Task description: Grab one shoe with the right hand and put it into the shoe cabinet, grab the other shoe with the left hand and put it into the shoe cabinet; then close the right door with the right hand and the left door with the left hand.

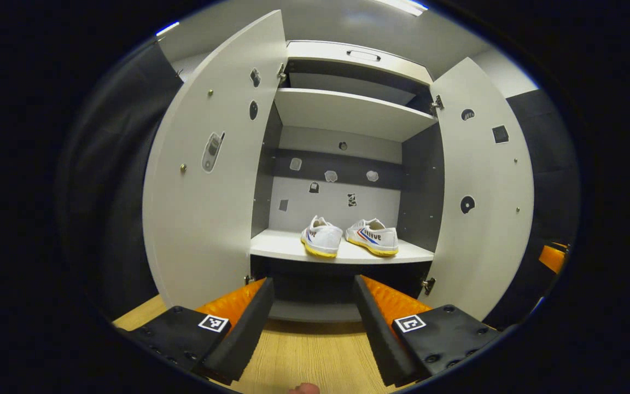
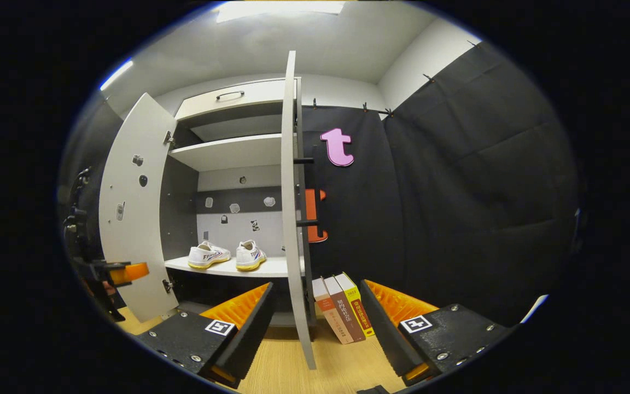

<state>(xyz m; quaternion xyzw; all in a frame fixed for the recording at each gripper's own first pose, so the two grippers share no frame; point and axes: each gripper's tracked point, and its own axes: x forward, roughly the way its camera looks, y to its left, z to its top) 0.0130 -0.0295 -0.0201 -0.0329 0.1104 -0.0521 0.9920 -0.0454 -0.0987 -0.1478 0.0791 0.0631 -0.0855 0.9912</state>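
We find both shoes on the lower shelf (image 1: pixel 287 246) of the shoe cabinet (image 1: pixel 348 109), side by side and close, whether touching we cannot tell. In the left gripper view the left shoe (image 1: pixel 321 236) sits at about 12 o'clock from the left gripper (image 1: pixel 313 314), its long axis running front to back, one end facing us at the shelf edge. The right shoe (image 1: pixel 372 236) lies at 1 o'clock, its long axis angled across the shelf so we see its side stripes. Both doors stand open: the left door (image 1: pixel 205 180) at 10 o'clock, the right door (image 1: pixel 484 191) at 2 o'clock. The left gripper's fingers (image 1: pixel 249 323) are spread wide, holding nothing, above the wooden floor (image 1: pixel 304 355). In the right gripper view the right gripper (image 2: pixel 318 323) is likewise open and empty, with the right door's edge passing between its fingers (image 2: pixel 386 323); we cannot tell whether they touch it. Three books (image 2: pixel 342 309) lean just right of that door, against the dark wall (image 2: pixel 457 191).
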